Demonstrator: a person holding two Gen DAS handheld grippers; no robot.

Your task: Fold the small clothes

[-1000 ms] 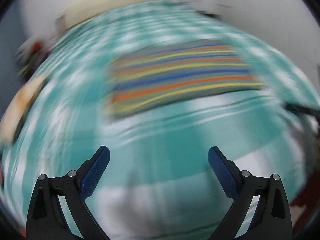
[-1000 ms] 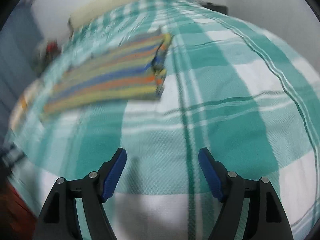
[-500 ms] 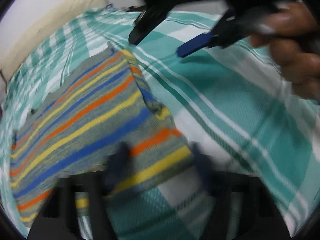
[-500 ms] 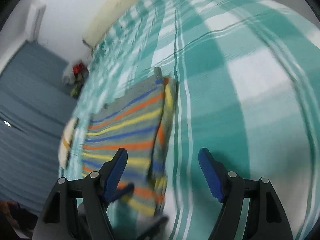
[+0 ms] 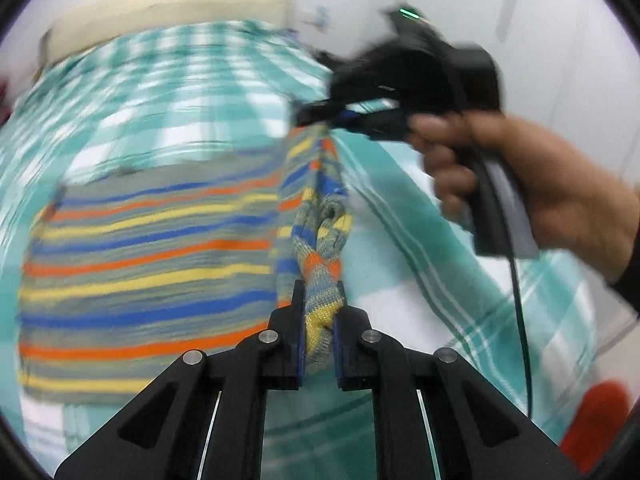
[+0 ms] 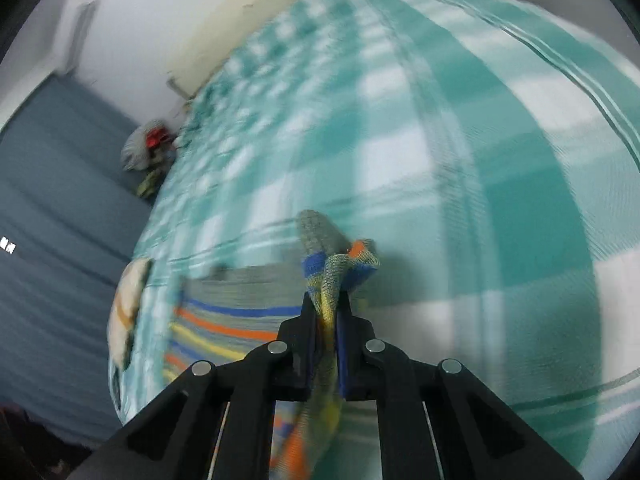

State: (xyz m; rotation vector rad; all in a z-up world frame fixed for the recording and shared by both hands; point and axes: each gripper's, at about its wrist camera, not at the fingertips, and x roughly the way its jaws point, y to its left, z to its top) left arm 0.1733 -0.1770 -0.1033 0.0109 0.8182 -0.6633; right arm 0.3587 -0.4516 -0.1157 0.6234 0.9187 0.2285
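Note:
A grey knitted garment [image 5: 152, 256] with blue, orange and yellow stripes lies on a teal and white checked bed cover [image 5: 440, 300]. My left gripper [image 5: 319, 292] is shut on the near corner of the garment's right edge. My right gripper [image 6: 329, 304] is shut on the far corner of that same edge; it also shows in the left wrist view [image 5: 340, 114]. The edge is lifted and bunched between the two grippers. The garment also shows in the right wrist view [image 6: 240, 320], blurred.
A cream headboard [image 5: 168, 8] runs along the far end of the bed. A pile of small items [image 6: 148, 148] sits at the bed's far left by a grey-blue wall. A cream and orange cloth [image 6: 126, 312] lies at the bed's left edge.
Both grippers were open above the bed a second ago. They moved to the garment's right edge and closed on its two corners, lifting that edge.

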